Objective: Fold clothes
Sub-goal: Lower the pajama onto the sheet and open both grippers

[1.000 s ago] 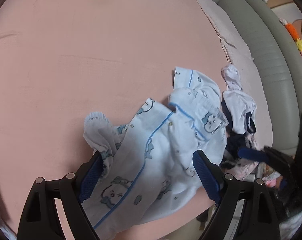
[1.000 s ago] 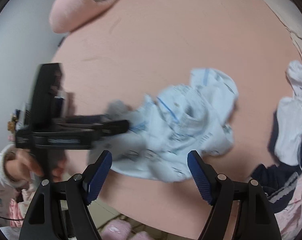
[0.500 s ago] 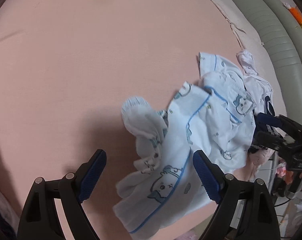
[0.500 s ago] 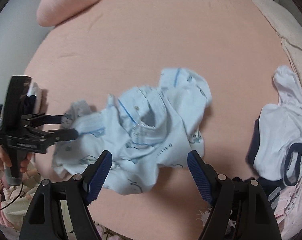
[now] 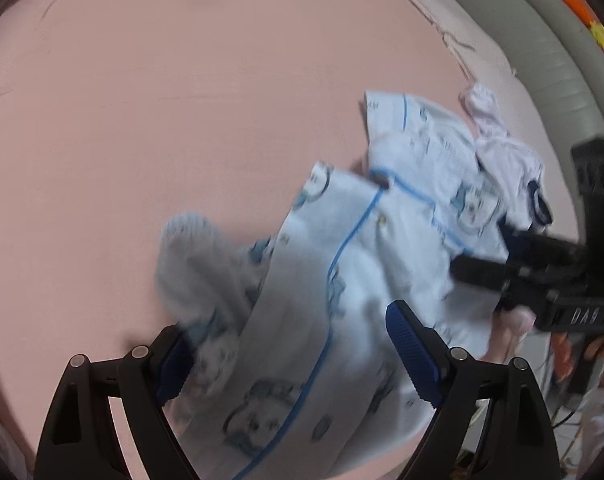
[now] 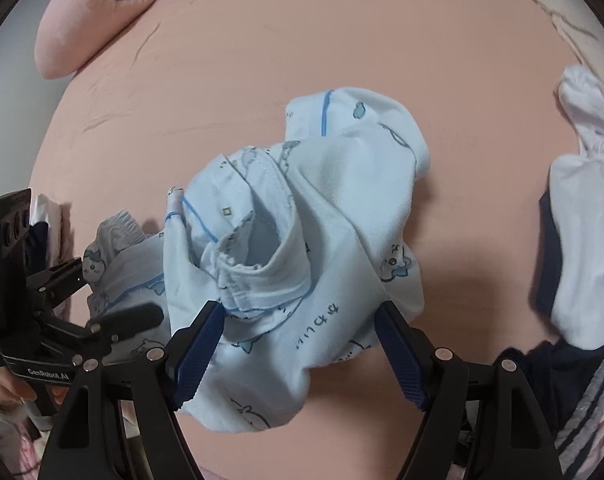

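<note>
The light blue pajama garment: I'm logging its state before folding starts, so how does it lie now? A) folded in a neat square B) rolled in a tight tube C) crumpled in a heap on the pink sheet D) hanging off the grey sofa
C: the light blue pajama garment sits bunched and creased, collar up, on the pink sheet, in front of the open right claw.

"GenRobot.AI" in white on the black left tongs [image 6: 121, 320] at 8 o'clock, Japanese characters, unreadable, on the light-blue cartoon-print pyjama garment [image 6: 322, 320]
</note>
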Tool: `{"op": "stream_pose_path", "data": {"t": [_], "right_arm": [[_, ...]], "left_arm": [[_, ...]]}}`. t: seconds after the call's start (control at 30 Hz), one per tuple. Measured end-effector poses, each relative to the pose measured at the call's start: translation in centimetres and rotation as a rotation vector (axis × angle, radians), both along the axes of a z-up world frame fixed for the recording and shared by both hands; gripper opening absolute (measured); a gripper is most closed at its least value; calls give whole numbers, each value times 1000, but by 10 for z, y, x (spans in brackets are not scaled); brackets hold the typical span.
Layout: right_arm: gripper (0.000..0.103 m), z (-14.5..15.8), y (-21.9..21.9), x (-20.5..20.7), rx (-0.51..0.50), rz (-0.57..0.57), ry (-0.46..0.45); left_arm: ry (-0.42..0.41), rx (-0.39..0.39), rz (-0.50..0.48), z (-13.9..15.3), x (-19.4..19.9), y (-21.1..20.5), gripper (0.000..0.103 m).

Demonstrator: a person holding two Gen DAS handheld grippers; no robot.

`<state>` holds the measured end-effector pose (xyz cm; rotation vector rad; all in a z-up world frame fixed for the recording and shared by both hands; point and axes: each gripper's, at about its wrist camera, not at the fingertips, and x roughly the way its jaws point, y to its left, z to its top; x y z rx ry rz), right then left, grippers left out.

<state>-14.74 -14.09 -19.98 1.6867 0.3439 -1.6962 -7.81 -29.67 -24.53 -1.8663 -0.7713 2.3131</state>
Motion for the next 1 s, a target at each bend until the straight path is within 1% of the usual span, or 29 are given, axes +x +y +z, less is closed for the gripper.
{"op": "stream_pose_path", "data": {"t": [0.1,0.2,0.27,0.33,0.43,0.5,0.53,0.57,0.6,0.63,0.67,0.7,0.73,0.77,0.8,0.87,0.93,1.0], "right_arm": [[77,0,3,-2,-25,2,-14],[77,3,7,-1,-54,31,-9],[77,5,7,4,-56,82,33],[77,4,5,12,-40,155,95],[77,-1,4,23,-7,210,155],[68,-7,5,27,14,224,173],[57,-10,5,29,30,225,184],[50,-13,5,29,49,223,194],[45,-15,5,30,55,221,196],[35,-16,5,30,54,219,194],[29,-17,5,31,55,217,190],[27,-17,5,32,55,214,186],[23,-17,5,33,54,213,187],[15,-15,3,34,53,218,199],[13,-13,2,37,58,231,221],[9,-9,-1,45,77,266,278],[7,-6,-4,51,104,297,339],[6,-4,-5,56,135,323,397]], "left_arm": [[18,-1,-31,2,-8,1,89],[35,-2,-61,3,-15,1,89],[46,-6,-83,4,-20,2,88],[54,-42,-120,2,-21,8,88],[73,-90,-160,1,-23,15,88],[93,-122,-172,3,-20,16,85],[106,-136,-173,5,-18,15,77],[114,-151,-166,6,-17,15,66],[114,-169,-149,6,-19,13,61],[114,-186,-132,5,-20,12,49],[114,-203,-115,5,-22,11,35],[115,-217,-99,4,-23,10,31],[120,-219,-93,5,-21,8,30],[126,-221,-87,5,-20,6,29],[132,-222,-80,5,-18,4,29],[143,-231,-70,6,-14,-1,23],[151,-293,-89,13,-1,-8,19],[162,-339,-116,17,6,-9,18]]}}
